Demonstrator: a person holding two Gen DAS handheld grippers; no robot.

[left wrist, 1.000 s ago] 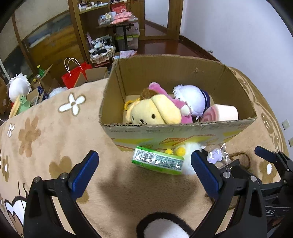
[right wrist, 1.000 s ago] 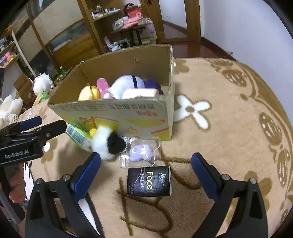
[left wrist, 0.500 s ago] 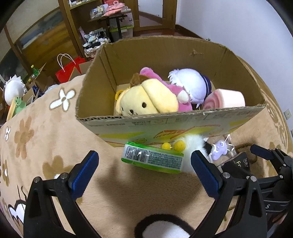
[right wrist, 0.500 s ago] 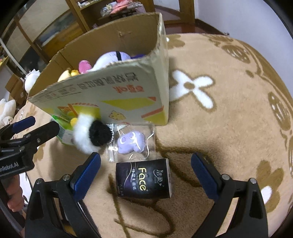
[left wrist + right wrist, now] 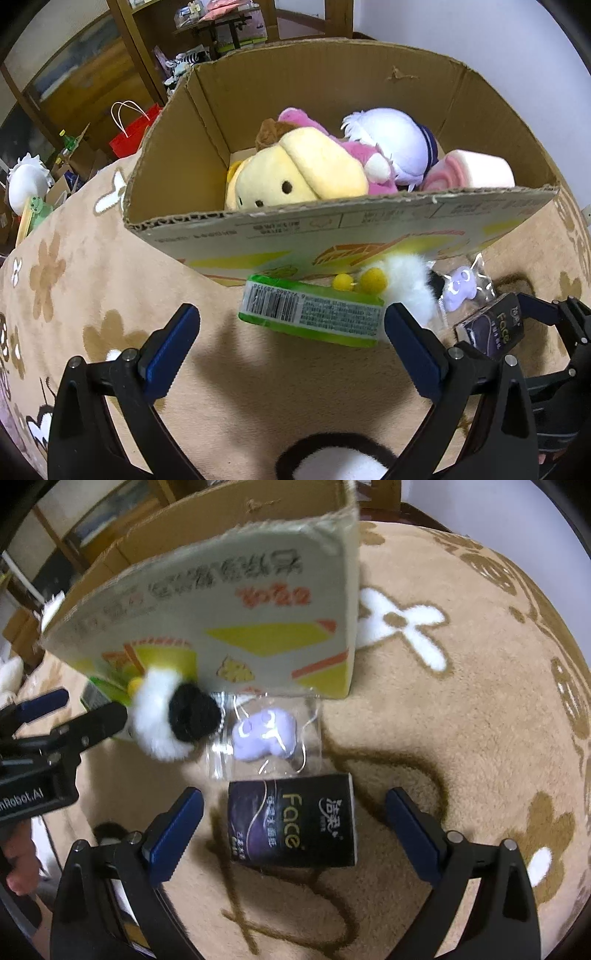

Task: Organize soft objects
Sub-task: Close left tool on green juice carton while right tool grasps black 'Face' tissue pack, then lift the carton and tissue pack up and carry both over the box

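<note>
A cardboard box (image 5: pixel 332 225) holds a yellow dog plush (image 5: pixel 295 177), a pink plush (image 5: pixel 354 151), a white round plush (image 5: pixel 391 136) and a pink roll (image 5: pixel 472 170). In front of it lie a green tissue pack (image 5: pixel 314 314), a white-and-black fluffy toy (image 5: pixel 173 716), a purple plush in a clear bag (image 5: pixel 266 734) and a black "Face" tissue pack (image 5: pixel 295 827). My left gripper (image 5: pixel 291 339) is open just short of the green pack. My right gripper (image 5: pixel 295 827) is open, its jaws on either side of the black pack.
The beige carpet (image 5: pixel 461 720) with brown and white patterns covers the surface. Shelves, a red bag (image 5: pixel 135 127) and clutter stand beyond the far edge. The left gripper also shows at the left of the right wrist view (image 5: pixel 55 720).
Both grippers have moved forward and down. The green pack now sits between the left fingertips' line, and the black pack now lies between the right jaws. Both stay open.
</note>
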